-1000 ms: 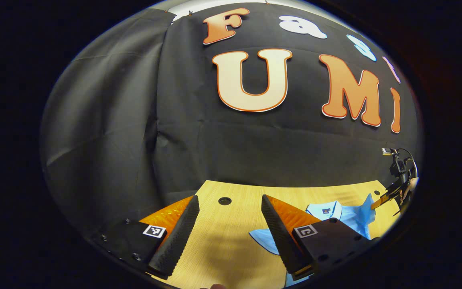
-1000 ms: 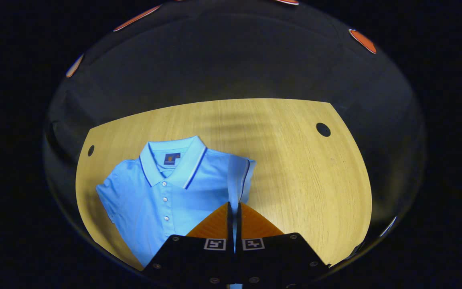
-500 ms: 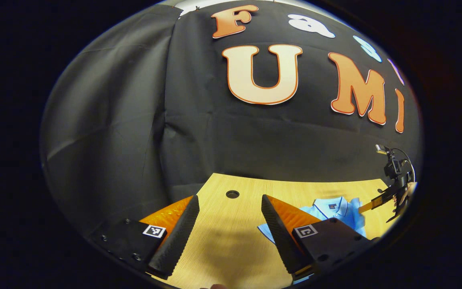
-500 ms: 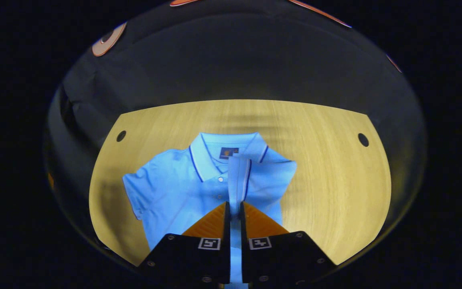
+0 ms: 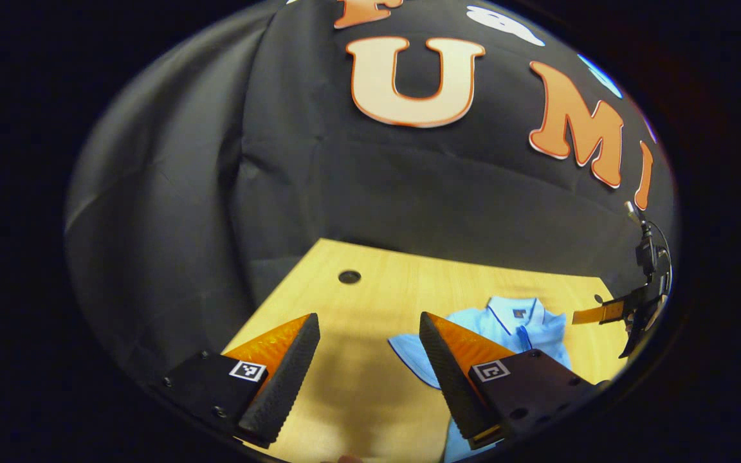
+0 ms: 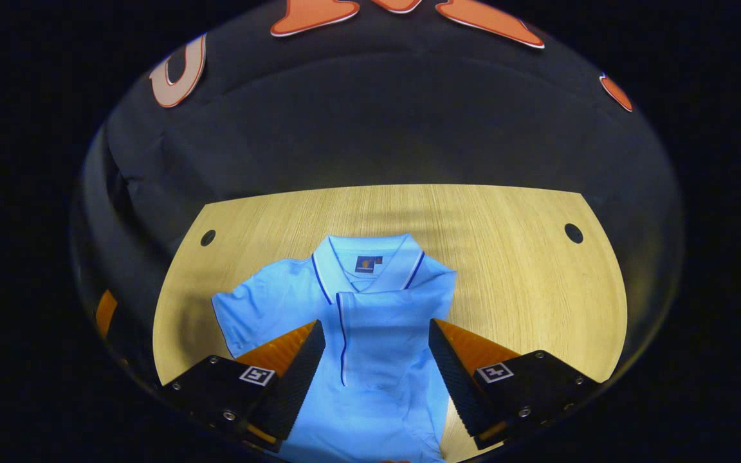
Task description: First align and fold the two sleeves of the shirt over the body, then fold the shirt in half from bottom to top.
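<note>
Right gripper [image 6: 377, 357] hangs above the shirt [image 6: 357, 321] with its fingers spread wide and nothing between them, the cloth lying flat below the gap. One sleeve [image 6: 380, 325] is folded across the chest, its dark-trimmed cuff edge running down the middle of the body just under the collar [image 6: 367, 257]. The other sleeve [image 6: 242, 308] lies spread out flat on the wooden table [image 6: 525, 283], pointing toward the left of the right gripper view. Both round holes in the tabletop sit well apart from the garment. Left gripper [image 5: 370, 360] is also wide open and empty, held over bare table beside the shirt [image 5: 505, 321], which lies to the right of its fingers and partly behind one of them. In the left gripper view the right gripper [image 5: 602, 313] appears small at the far right edge, near the table's corner; it seems to be clear of the fabric there, though the picture is too distorted at that edge to be sure. Black cloth [image 5: 216, 193] hangs behind the table.
</note>
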A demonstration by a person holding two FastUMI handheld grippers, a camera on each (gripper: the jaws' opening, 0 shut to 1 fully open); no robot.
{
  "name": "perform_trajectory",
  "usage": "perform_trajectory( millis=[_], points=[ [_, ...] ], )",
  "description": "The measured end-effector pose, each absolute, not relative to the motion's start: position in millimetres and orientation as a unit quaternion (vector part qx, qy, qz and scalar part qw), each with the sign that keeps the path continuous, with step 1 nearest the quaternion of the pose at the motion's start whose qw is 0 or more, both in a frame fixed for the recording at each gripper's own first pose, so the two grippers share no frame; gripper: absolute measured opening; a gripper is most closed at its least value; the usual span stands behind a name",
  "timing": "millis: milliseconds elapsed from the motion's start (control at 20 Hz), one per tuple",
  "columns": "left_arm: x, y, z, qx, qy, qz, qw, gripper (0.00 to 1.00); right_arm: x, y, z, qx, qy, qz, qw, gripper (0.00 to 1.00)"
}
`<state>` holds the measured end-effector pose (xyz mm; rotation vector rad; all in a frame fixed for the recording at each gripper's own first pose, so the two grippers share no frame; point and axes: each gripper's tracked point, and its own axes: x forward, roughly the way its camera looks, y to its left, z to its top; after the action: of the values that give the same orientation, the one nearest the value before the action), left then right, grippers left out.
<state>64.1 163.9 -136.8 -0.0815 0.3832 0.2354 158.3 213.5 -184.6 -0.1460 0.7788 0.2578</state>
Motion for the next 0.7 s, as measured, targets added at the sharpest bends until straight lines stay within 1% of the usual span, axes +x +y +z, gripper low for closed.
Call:
perform_trajectory(
  millis=[150, 200, 250, 300, 450, 600, 700],
  points=[
    [81, 142, -165, -0.066, 0.253, 0.096, 0.960, 1.00, 150, 202, -176, -0.039, 0.381, 0.133, 0.914, 0.98],
    [86, 133, -170, -0.084, 0.276, 0.091, 0.953, 1.00, 149, 196, -173, -0.033, 0.381, 0.134, 0.914, 0.98],
    [90, 125, -175, -0.108, 0.299, 0.085, 0.944, 1.00, 149, 189, -172, -0.029, 0.380, 0.132, 0.915, 1.00],
    [97, 118, -179, -0.135, 0.326, 0.079, 0.932, 1.00, 147, 179, -170, -0.024, 0.385, 0.129, 0.914, 0.98],
    [121, 116, -191, -0.134, 0.361, 0.083, 0.919, 1.00, 138, 159, -167, -0.008, 0.396, 0.130, 0.909, 0.98],
    [135, 110, -216, -0.148, 0.417, 0.093, 0.892, 1.00, 136, 136, -165, 0.006, 0.399, 0.123, 0.909, 0.99],
    [146, 114, -246, -0.155, 0.460, 0.109, 0.867, 1.00, 136, 119, -161, 0.025, 0.399, 0.115, 0.909, 0.99]
  ],
)
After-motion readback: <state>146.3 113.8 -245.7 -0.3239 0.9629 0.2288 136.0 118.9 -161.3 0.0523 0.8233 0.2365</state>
